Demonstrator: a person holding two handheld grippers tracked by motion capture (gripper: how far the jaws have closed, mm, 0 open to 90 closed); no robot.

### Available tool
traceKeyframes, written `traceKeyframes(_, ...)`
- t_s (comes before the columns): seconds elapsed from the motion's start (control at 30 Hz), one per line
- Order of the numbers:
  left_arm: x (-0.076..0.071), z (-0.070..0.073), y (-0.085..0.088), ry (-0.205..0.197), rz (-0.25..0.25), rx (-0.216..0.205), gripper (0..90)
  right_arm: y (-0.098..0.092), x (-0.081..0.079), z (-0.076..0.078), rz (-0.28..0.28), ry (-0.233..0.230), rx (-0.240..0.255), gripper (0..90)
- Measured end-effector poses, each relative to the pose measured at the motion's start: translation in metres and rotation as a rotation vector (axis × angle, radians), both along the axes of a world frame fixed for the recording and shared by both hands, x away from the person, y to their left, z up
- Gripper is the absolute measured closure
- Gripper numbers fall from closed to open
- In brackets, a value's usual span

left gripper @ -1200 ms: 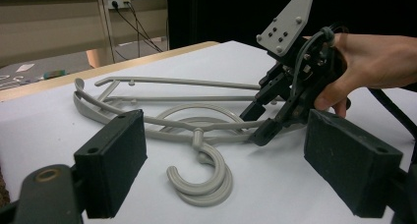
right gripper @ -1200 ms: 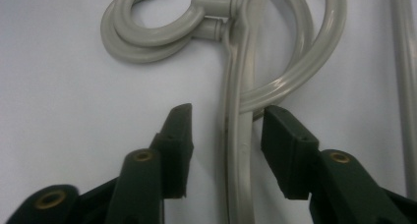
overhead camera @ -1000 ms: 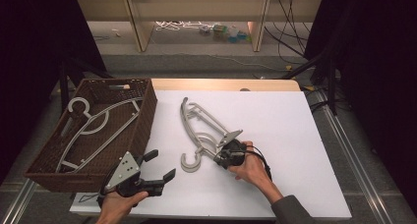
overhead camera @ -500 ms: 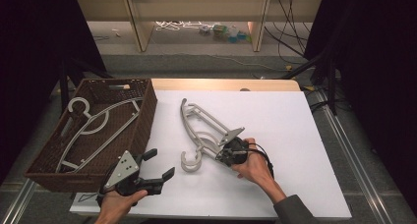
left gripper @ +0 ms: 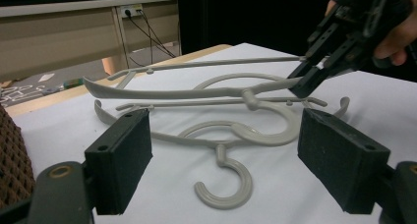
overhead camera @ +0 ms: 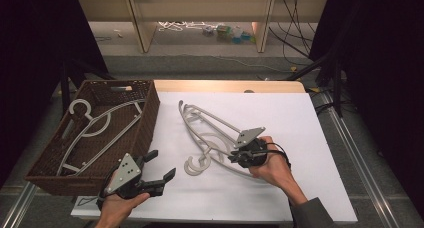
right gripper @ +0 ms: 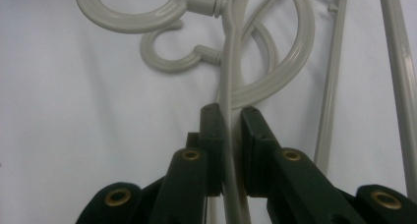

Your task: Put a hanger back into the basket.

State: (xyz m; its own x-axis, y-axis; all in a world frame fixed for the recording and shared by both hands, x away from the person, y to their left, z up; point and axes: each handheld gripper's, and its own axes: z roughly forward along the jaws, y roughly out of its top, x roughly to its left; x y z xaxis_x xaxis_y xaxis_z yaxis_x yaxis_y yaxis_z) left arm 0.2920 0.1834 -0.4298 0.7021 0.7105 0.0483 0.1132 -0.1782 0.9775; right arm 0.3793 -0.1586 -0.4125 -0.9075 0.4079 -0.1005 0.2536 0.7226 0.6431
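Note:
Two grey plastic hangers lie stacked on the white table (overhead camera: 300, 138). My right gripper (overhead camera: 234, 155) is shut on the upper hanger (overhead camera: 210, 119) at its shoulder near the neck and holds that end raised. In the right gripper view the pads of the right gripper (right gripper: 231, 121) pinch the hanger's thin bar (right gripper: 231, 62). The lower hanger's hook (overhead camera: 192, 166) rests on the table. My left gripper (overhead camera: 161, 164) hovers open at the front left; its jaws have just been closing a little with nothing between them. In the left gripper view the left gripper (left gripper: 228, 160) faces both hooks (left gripper: 226, 194) and the right gripper (left gripper: 307, 84).
A brown wicker basket (overhead camera: 150, 113) stands at the table's left with a grey hanger (overhead camera: 95, 128) inside. The table's wooden far edge (overhead camera: 225, 85) borders a drop to the floor. A low shelf unit (overhead camera: 200, 8) stands beyond.
My right gripper has risen with the upper hanger's end pinched in it, so that end has come up off the lower hanger. The left hand has stayed in place.

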Motion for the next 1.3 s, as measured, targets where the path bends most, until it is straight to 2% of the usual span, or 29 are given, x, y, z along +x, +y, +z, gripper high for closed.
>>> traceKeyframes(0.03, -0.001, 0.000, -0.003, -0.012, 0.005, 0.042, 23.5, -0.005, -0.005, 0.003, 0.023, -0.014, 0.005, 82.1)
traceKeyframes(0.07, -0.001, 0.000, -0.003, -0.012, 0.005, 0.042, 23.5, -0.005, -0.005, 0.003, 0.023, -0.014, 0.005, 82.1)
traceKeyframes(0.13, 0.000, 0.000, -0.006, -0.015, -0.004, 0.054, 23.4, -0.010, -0.016, 0.009, 0.068, 0.015, 0.030, 82.1)
traceKeyframes(0.17, 0.002, 0.001, -0.009, -0.025, -0.011, 0.073, 23.3, -0.011, -0.020, 0.011, 0.077, 0.018, 0.037, 82.1)
traceKeyframes(0.2, 0.002, 0.001, -0.009, -0.025, -0.011, 0.073, 23.6, -0.011, -0.020, 0.011, 0.077, 0.018, 0.037, 82.1)
traceKeyframes(0.23, 0.002, 0.002, -0.011, -0.017, 0.001, 0.085, 23.6, -0.012, -0.023, 0.012, 0.085, 0.017, 0.042, 82.1)
traceKeyframes(0.27, 0.006, 0.003, -0.013, -0.036, -0.003, 0.115, 24.0, -0.013, -0.029, 0.016, 0.113, 0.030, 0.053, 82.1)
traceKeyframes(0.3, 0.008, 0.003, -0.014, -0.033, -0.002, 0.122, 24.1, -0.014, -0.031, 0.018, 0.122, 0.030, 0.054, 82.2)
traceKeyframes(0.4, 0.011, 0.003, -0.017, -0.024, -0.014, 0.143, 25.3, -0.015, -0.037, 0.019, 0.134, 0.038, 0.059, 82.1)
traceKeyframes(0.5, 0.013, 0.001, -0.022, -0.035, -0.028, 0.199, 26.1, -0.014, -0.044, 0.019, 0.161, 0.050, 0.071, 82.1)
traceKeyframes(0.53, 0.015, -0.001, -0.026, -0.014, -0.040, 0.219, 25.4, -0.014, -0.045, 0.018, 0.171, 0.053, 0.071, 82.1)
traceKeyframes(0.57, 0.015, -0.001, -0.026, -0.014, -0.040, 0.219, 24.6, -0.014, -0.045, 0.018, 0.171, 0.053, 0.071, 82.1)
traceKeyframes(0.63, 0.018, -0.003, -0.032, -0.025, -0.055, 0.264, 24.5, -0.012, -0.048, 0.017, 0.179, 0.063, 0.067, 82.1)
traceKeyframes(0.67, 0.018, -0.003, -0.032, -0.025, -0.055, 0.264, 24.5, -0.012, -0.048, 0.017, 0.179, 0.063, 0.067, 82.1)
traceKeyframes(0.7, 0.019, -0.004, -0.037, -0.030, -0.080, 0.287, 24.7, -0.011, -0.049, 0.016, 0.190, 0.067, 0.067, 82.2)
traceKeyframes(0.8, 0.020, -0.003, -0.041, -0.035, -0.095, 0.305, 27.1, -0.011, -0.050, 0.016, 0.198, 0.071, 0.062, 82.1)
traceKeyframes(0.87, 0.022, -0.002, -0.046, -0.054, -0.120, 0.338, 28.9, -0.010, -0.052, 0.016, 0.205, 0.076, 0.066, 82.1)
traceKeyframes(0.93, 0.021, -0.002, -0.049, -0.048, -0.150, 0.357, 29.0, -0.010, -0.053, 0.017, 0.206, 0.073, 0.065, 82.1)
traceKeyframes(0.97, 0.021, -0.002, -0.049, -0.048, -0.150, 0.357, 30.2, -0.010, -0.053, 0.017, 0.212, 0.076, 0.063, 82.1)
traceKeyframes(1.03, 0.021, -0.003, -0.053, -0.081, -0.167, 0.395, 30.5, -0.011, -0.054, 0.019, 0.220, 0.074, 0.068, 82.1)
traceKeyframes(1.13, 0.022, -0.004, -0.057, -0.079, -0.176, 0.399, 31.5, -0.010, -0.055, 0.020, 0.223, 0.078, 0.071, 82.1)
traceKeyframes(1.2, 0.023, -0.003, -0.062, -0.091, -0.211, 0.418, 35.4, -0.009, -0.056, 0.020, 0.242, 0.083, 0.073, 82.1)
traceKeyframes(1.27, 0.023, -0.004, -0.064, -0.091, -0.219, 0.422, 36.4, -0.008, -0.056, 0.019, 0.248, 0.083, 0.072, 82.1)
traceKeyframes(1.3, 0.023, -0.003, -0.065, -0.117, -0.251, 0.472, 41.0, -0.007, -0.056, 0.019, 0.251, 0.087, 0.070, 82.2)
